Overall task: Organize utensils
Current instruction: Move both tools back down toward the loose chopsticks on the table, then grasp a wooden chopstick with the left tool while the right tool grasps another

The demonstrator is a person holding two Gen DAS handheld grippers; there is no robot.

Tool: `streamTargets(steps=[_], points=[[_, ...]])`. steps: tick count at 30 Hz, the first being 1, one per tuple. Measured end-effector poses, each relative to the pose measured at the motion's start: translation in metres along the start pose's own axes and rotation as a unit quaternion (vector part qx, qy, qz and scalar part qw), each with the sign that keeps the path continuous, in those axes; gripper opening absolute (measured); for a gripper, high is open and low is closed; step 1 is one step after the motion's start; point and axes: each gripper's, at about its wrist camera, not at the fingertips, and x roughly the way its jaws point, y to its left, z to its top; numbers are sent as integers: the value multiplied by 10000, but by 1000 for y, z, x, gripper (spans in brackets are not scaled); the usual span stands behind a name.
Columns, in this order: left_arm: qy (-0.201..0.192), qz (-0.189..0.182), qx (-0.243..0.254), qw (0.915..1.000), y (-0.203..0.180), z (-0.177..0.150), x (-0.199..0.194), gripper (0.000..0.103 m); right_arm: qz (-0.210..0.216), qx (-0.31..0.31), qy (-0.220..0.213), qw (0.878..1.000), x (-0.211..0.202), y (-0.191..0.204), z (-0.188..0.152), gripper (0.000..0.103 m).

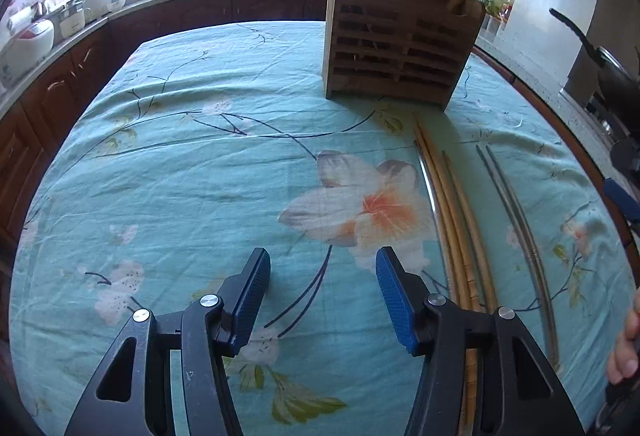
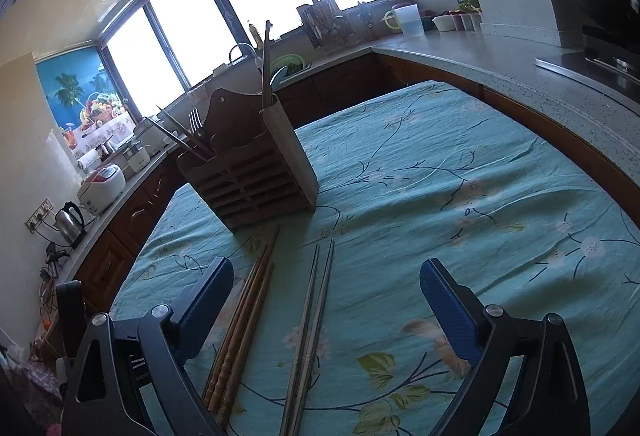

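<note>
A slatted wooden utensil holder stands upright on the teal floral tablecloth. Forks and chopsticks lean in its compartments. In front of it several wooden chopsticks lie flat, with a pair of metal chopsticks to their right. My left gripper is open over bare cloth, left of the wooden chopsticks, with nothing between its pads. My right gripper stands wide open above the cloth. In its view the metal pair lies between its fingers, apart from both pads.
A kitchen counter wraps around the table, with a black pan on the stove to the right. A kettle and a rice cooker sit on the left counter. A person's fingers show at the right edge.
</note>
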Motion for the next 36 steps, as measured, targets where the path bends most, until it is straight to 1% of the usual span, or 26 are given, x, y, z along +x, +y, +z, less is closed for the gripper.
streamTargets(steps=[3, 5, 8, 10, 11, 12, 17, 20, 22, 23, 25, 29, 33, 35, 36], points=[[-104, -301, 96, 9994, -15, 14, 1, 54, 3, 28, -7, 10000, 2, 1, 2, 95], [-115, -472, 260, 9985, -30, 24, 7, 54, -3, 28, 10, 10000, 2, 1, 4, 95], [157, -378, 635, 9971, -52, 30, 33, 54, -12, 113, 25, 9999, 3, -2, 6, 95], [321, -216, 818, 9959, -61, 29, 48, 54, -24, 122, 60, 9999, 3, -3, 8, 95], [220, -81, 919, 9955, -64, 27, 48, 53, -26, 113, 70, 9999, 3, -3, 9, 95], [201, 37, 994, 9948, -63, 25, 48, 54, -21, 102, 76, 9999, 3, -4, 9, 95], [204, 132, 781, 9967, -37, 15, 33, 53, 17, 45, 172, 9998, 10, -3, 10, 94], [218, 118, 571, 9981, -18, 9, 21, 53, 23, 4, 309, 9995, 20, 0, 6, 84], [257, -2, 395, 9989, -7, 9, 13, 53, 40, -40, 444, 9990, 30, 2, 4, 72], [243, -69, 290, 9993, -2, 11, 10, 53, 58, -69, 523, 9986, 35, 4, 3, 69], [151, -121, 135, 9997, 5, 20, 8, 53, 104, -180, 651, 9977, 44, 10, 1, 56], [-20, -95, 137, 9999, 13, 47, 15, 53, 174, -397, 950, 9945, 66, 21, 2, 45], [-76, -177, 253, 9995, 10, 74, 36, 53, 114, -551, 1253, 9905, 89, 26, 4, 33], [-46, -240, 349, 9991, 9, 85, 47, 53, 60, -630, 1365, 9886, 98, 27, 5, 31], [1, -207, 412, 9989, 8, 89, 55, 53, 28, -677, 1413, 9876, 102, 27, 4, 30]])
